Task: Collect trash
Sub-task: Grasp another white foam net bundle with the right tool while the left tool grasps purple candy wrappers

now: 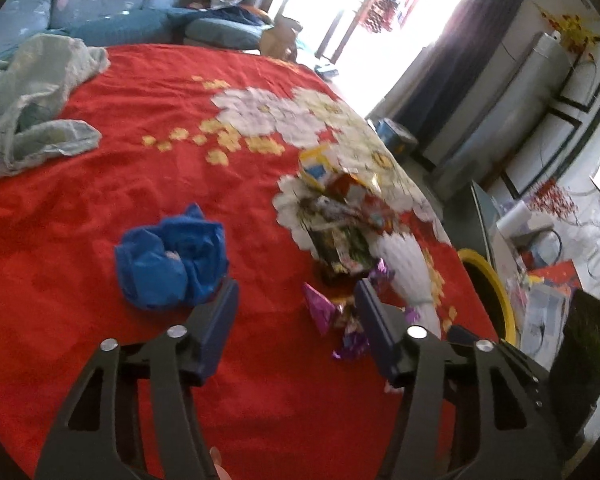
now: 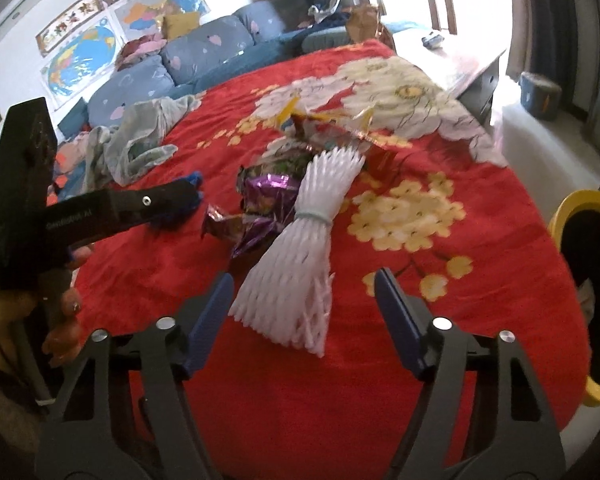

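The left gripper (image 1: 296,292) points steeply down at the red blanket (image 1: 148,216), jaws apart with nothing between the pads; the crumpled blue bag (image 1: 172,260) sits at its ten o'clock, just off the left fingertip, and the purple foil wrappers (image 1: 324,312) lie between the fingers toward the right one, partly hidden behind it. The right gripper (image 2: 304,280) tilts down likewise, jaws wide and holding nothing, the lower end of the white foam net bundle (image 2: 296,268) lying between them; whether the left pad touches it is hard to tell.

In the right wrist view, the blanket (image 2: 340,380) fills the middle. A grey-green cloth (image 2: 140,140) lies at ten o'clock. A yellow-rimmed bin (image 2: 580,280), black inside, stands at three o'clock off the blanket's edge, cut off by the frame. A heap of torn packaging (image 2: 300,148) sits at twelve o'clock from the bundle, blurred. Purple wrappers (image 2: 268,200) touch the bundle's left side.

A hand (image 2: 60,320) grips the left tool's handle at nine o'clock, fingers wrapped round; the tool hides most of the blue bag there.
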`<act>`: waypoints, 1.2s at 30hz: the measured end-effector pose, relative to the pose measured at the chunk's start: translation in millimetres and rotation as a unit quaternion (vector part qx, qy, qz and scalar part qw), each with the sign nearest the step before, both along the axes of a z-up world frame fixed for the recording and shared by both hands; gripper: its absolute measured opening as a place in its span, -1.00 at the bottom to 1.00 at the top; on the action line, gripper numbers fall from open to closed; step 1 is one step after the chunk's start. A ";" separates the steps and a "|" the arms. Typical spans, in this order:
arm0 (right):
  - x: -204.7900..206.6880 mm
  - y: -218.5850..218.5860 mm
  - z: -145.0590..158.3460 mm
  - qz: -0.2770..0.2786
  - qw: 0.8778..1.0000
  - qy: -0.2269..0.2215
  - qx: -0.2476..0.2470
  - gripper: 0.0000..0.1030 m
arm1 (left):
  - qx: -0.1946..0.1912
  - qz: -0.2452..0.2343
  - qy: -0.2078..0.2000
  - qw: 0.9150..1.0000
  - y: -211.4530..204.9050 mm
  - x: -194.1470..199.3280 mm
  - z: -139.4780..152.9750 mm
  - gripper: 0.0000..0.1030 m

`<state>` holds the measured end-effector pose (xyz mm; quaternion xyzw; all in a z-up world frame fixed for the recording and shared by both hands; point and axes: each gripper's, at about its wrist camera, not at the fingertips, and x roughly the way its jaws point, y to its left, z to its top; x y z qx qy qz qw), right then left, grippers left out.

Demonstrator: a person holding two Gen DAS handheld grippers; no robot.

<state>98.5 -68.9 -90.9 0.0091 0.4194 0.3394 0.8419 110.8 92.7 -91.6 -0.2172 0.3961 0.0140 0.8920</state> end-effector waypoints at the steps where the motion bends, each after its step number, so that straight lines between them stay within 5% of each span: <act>1: 1.1 1.3 -2.6 0.002 1.000 0.006 0.002 0.19 | -0.003 -0.004 0.001 1.000 -0.9 0.5 -1.9 0.00; 10: 2.4 4.7 -17.6 0.017 0.999 0.041 0.008 -0.42 | -0.064 -0.021 0.005 0.998 -4.8 8.7 -25.2 -0.30; 19: -2.8 4.7 -16.9 0.029 0.999 0.033 0.002 -0.57 | -0.080 -0.033 -0.012 0.996 -9.9 10.5 -30.3 -0.58; 27: -7.4 5.2 -12.8 0.040 0.999 0.025 -0.001 -0.71 | -0.019 -0.027 -0.045 0.998 -12.8 0.3 -3.6 -0.61; 36: -8.0 -1.8 -3.1 0.034 0.999 0.011 0.003 -0.73 | 0.114 -0.009 -0.084 0.990 -21.7 -13.5 34.7 -0.62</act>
